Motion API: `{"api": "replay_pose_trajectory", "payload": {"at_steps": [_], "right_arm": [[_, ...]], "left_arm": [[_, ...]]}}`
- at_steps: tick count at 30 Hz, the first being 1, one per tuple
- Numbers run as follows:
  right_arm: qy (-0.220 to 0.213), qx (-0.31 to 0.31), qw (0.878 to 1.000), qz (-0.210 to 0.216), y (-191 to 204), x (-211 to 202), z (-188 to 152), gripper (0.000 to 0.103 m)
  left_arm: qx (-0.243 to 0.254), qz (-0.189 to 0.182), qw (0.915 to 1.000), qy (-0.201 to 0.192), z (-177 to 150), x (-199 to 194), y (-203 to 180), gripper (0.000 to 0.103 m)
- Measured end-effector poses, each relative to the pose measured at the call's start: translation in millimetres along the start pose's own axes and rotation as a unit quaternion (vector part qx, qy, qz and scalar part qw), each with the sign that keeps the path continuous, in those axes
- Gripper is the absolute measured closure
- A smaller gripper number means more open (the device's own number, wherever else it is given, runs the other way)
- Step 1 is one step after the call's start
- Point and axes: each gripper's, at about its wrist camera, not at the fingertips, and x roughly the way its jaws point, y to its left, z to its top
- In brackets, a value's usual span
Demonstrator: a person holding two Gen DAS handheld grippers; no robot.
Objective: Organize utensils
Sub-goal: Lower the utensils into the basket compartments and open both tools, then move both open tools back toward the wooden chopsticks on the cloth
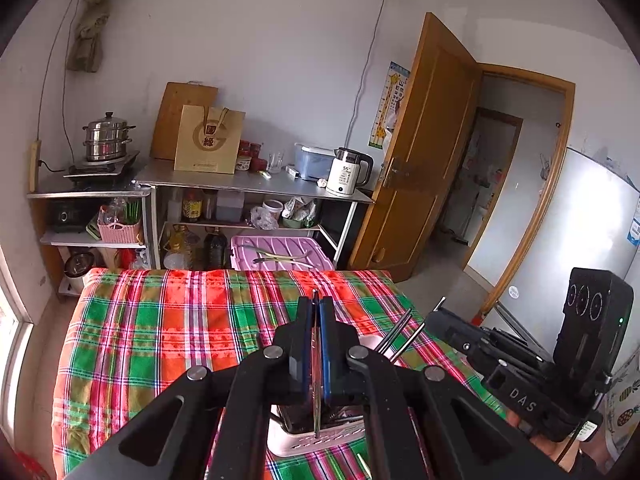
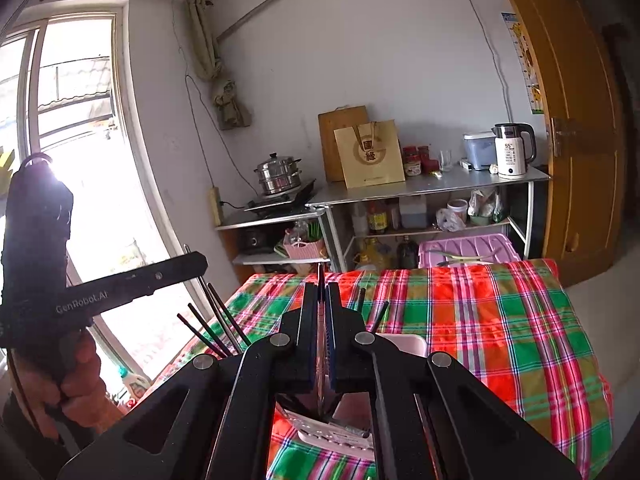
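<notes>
Grippers are both clamping thin metal utensils edge-on: left gripper (image 1: 316,304), right gripper (image 2: 321,280). White slotted plastic utensil basket (image 1: 316,438) is sitting at six o'clock on the plaid cloth (image 1: 168,328), already holding dark chopsticks (image 2: 216,326). Both utensils seem left to drop in.

In the left wrist view a utensil basket (image 1: 316,436) stands on the cloth-covered desk (image 1: 160,340) at lower centre, chopsticks (image 1: 400,336) rising from it toward the right. Beyond the desk's far edge sits a lidded storage bin (image 1: 280,252). A metal shelf (image 1: 256,184) behind carries a kettle (image 1: 348,172) at right, a steamer pot (image 1: 106,138) at left.
</notes>
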Motion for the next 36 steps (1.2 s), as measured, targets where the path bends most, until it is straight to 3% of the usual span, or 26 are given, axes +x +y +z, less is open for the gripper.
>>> {"api": "replay_pose_trajectory", "payload": {"at_steps": [8, 25, 36], "right_arm": [[0.004, 0.003, 1.0, 0.0, -2.8, 5.1, -1.3, 0.1], [0.045, -0.003, 0.999, 0.003, -1.1, 20.1, -27.4, 0.1], [0.062, -0.003, 0.998, 0.001, -3.7, 19.3, -31.8, 0.099]], "left_arm": [[0.023, -0.006, 0.9997, -0.009, 10.4, -0.9, -12.5, 0.1], [0.021, 0.009, 0.9973, 0.07, -32.2, 48.4, 2.2, 0.1], [0.018, 0.019, 0.9969, 0.075, -37.3, 47.0, 3.5, 0.099]]}}
